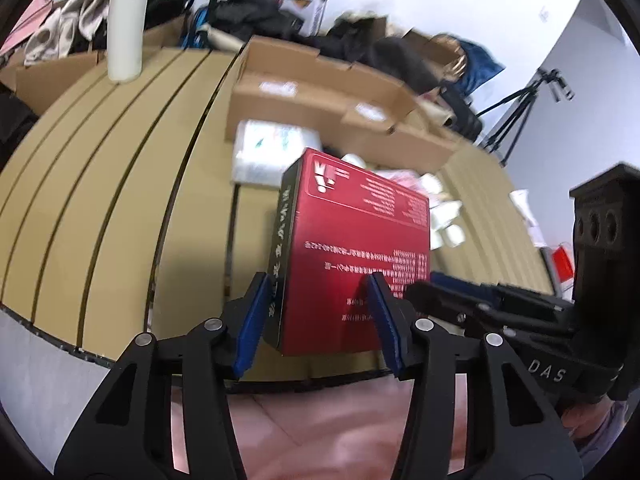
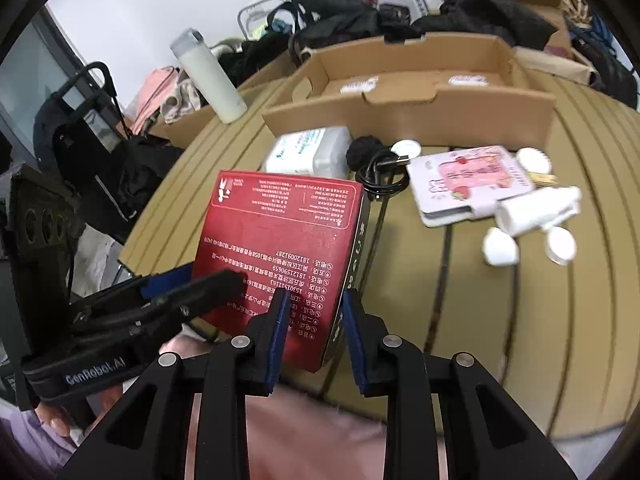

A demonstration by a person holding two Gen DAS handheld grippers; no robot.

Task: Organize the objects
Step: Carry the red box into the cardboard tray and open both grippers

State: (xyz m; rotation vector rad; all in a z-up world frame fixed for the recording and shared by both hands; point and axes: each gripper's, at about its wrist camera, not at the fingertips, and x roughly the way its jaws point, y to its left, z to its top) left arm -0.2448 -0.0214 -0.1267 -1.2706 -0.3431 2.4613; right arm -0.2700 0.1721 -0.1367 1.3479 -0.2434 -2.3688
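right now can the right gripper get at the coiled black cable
Probably not as things stand: the right gripper is shut on the red box's near corner, so it is occupied. Beyond that, the cable lies uncovered on the table.

A tripod [image 1: 516, 120] stands at the right of the left wrist view. Dark bags [image 2: 100, 168] sit at the left of the right wrist view, with heaped black clothing [image 2: 332, 4] along the top.

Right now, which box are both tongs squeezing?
The red box, tilted up near the table's edge. The left tongs and right tongs pinch its near corners. The big cardboard box lies untouched behind it.
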